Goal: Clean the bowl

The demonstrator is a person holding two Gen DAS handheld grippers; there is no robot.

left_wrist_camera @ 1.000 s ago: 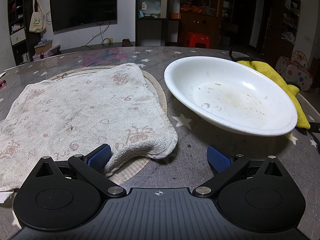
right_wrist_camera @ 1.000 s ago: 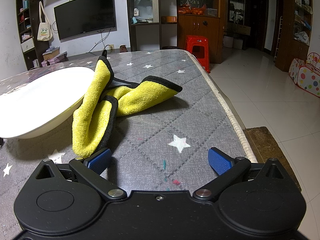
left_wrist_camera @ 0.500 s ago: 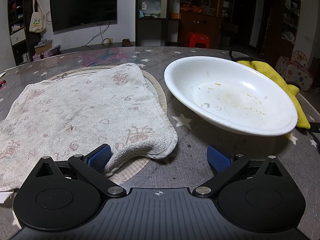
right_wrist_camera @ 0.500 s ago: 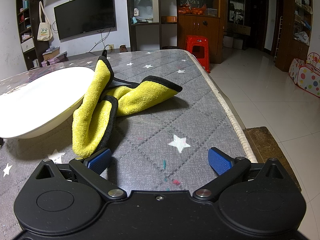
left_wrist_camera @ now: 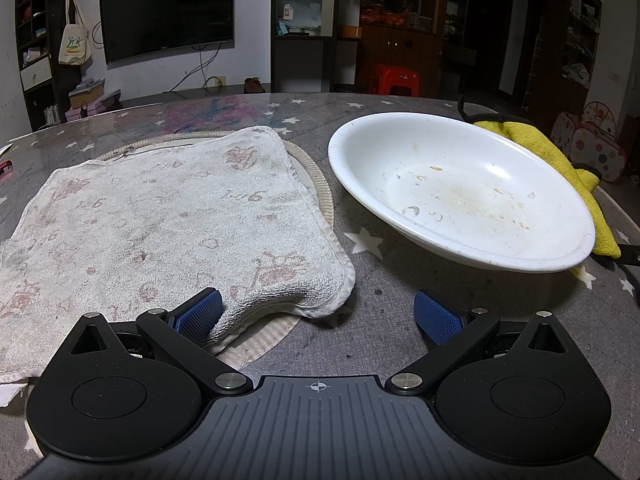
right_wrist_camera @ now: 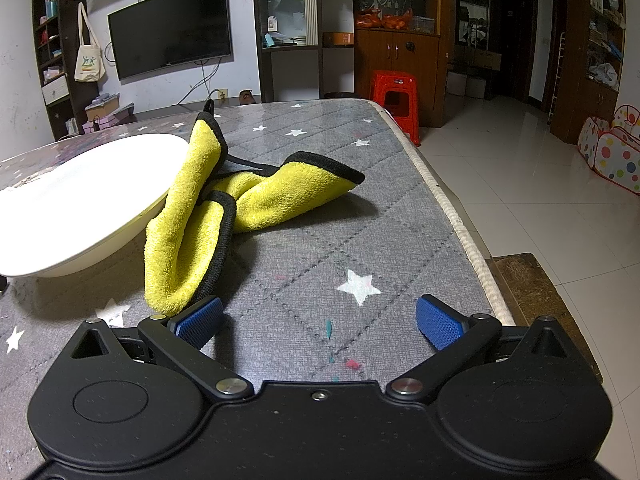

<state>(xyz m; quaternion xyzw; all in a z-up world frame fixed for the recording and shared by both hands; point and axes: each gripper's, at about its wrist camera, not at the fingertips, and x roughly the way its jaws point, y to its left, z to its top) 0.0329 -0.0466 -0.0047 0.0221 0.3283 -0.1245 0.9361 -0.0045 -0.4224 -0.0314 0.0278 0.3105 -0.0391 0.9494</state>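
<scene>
Towel (left_wrist_camera: 160, 224): lying on a mat (left_wrist_camera: 316, 184), left of the bowl (left_wrist_camera: 460, 192).
Bowl: sitting on the table (left_wrist_camera: 392, 300), apart from the towel.
Cloth (right_wrist_camera: 224, 208): lying right of the bowl, touching its rim.
Stool (right_wrist_camera: 394, 96): standing behind the table.

Wide shallow white bowl (left_wrist_camera: 460, 188), upright on table, dried food specks inside, yellow cloth (right_wrist_camera: 208, 216) touching rim

Star-print table (right_wrist_camera: 360, 216): bowl (left_wrist_camera: 460, 188), towel (left_wrist_camera: 160, 216), yellow cloth (right_wrist_camera: 224, 208).
</scene>
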